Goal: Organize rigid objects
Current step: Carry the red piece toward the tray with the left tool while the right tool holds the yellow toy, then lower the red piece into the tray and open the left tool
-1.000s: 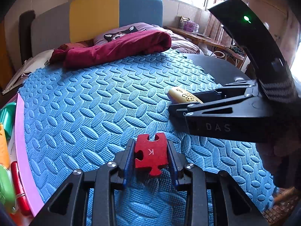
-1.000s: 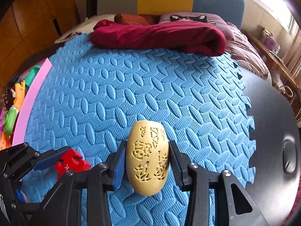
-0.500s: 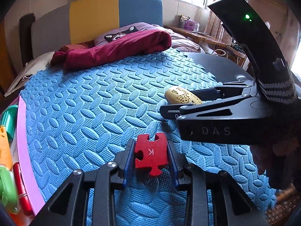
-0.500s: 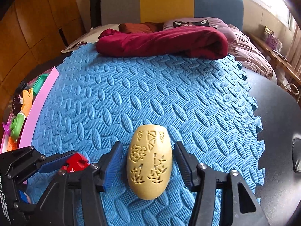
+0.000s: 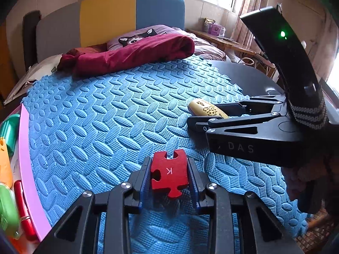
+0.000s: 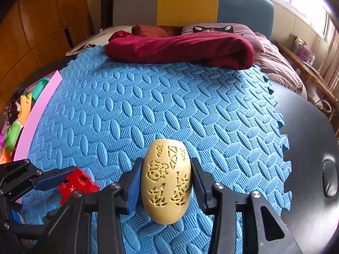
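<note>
Both your grippers loaded over the blue foam mat (image 6: 169,105).

Maroon blanket (image 6: 180,46) lies at the far edge, toy clutter (image 6: 14,135) left. Your left gripper (image 5: 169,173) clamps a red puzzle piece (image 5: 169,174) marked "K"; your right gripper (image 6: 166,180), stamped "DAS", jaws just closing, pinches a tan egg (image 6: 166,180) with carved cutouts.
</note>
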Available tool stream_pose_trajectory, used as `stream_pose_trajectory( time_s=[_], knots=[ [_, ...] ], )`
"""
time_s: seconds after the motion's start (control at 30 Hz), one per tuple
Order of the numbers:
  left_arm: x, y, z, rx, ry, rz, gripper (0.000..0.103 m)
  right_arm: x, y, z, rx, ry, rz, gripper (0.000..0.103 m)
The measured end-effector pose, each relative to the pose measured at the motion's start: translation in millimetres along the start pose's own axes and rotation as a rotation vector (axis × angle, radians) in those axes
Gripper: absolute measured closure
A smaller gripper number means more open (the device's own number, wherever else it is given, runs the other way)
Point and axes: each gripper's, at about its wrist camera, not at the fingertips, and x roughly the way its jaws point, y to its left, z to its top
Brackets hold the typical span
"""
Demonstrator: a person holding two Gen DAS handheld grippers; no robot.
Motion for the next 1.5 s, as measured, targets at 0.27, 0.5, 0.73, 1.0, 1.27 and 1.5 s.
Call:
stream_pose_trajectory(
  time_s=[0.27, 0.5, 0.73, 1.0, 1.27, 1.5],
  knots=[
    [-42.9, -3.4, -9.1, 0.0, -0.062, -0.017, 0.07, 1.0, 0.2, 0.3, 0.005, -0.024, -0.005, 0.056],
    [-82.0, 6.5, -14.6, -0.025, -0.095, 0.008, 0.07, -0.6, 3.0, -1.3, -0.023, -0.039, -0.018, 0.057],
    [-134.1, 47.5, -23.5, -0.108, -0.165, 0.061, 0.07, -1.9, 3.2, -2.2, -0.037, -0.05, -0.023, 0.056],
    [-169.1, 146.4, -53.2, -0.343, -0.18, 0.206, 0.07, -3.0, 4.4, -3.2, -0.045, -0.058, -0.029, 0.057],
    [-158.4, 209.5, -60.9, -0.508, -0.146, 0.229, 0.07, -3.5, 4.9, -3.1, -0.046, -0.058, -0.035, 0.057],
    [-132.2, 223.3, -53.5, -0.5, -0.099, 0.262, 0.07, -3.5, 4.5, -2.9, -0.046, -0.057, -0.033, 0.057]
  ],
)
